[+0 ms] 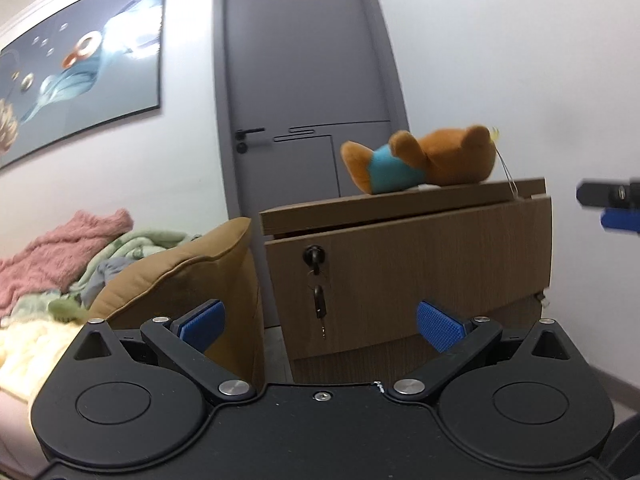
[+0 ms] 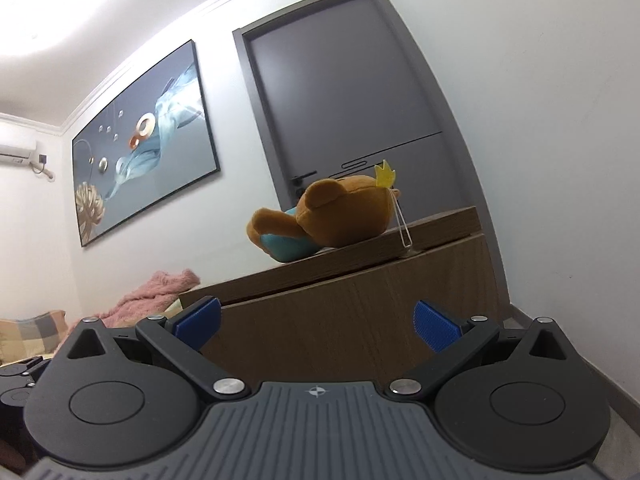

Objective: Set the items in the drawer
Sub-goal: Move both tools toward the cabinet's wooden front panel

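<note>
Left wrist view: one bear [image 1: 424, 160], one drawer [image 1: 408, 264], two keys [image 1: 319, 280].
Grippers: left [image 1: 320, 322], right [image 2: 318, 322], both released, empty.
Hidden: drawer inside.

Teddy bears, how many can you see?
1. The teddy bear lies on top of the wooden cabinet, in front of the grey door. Others could be hidden inside.
</note>
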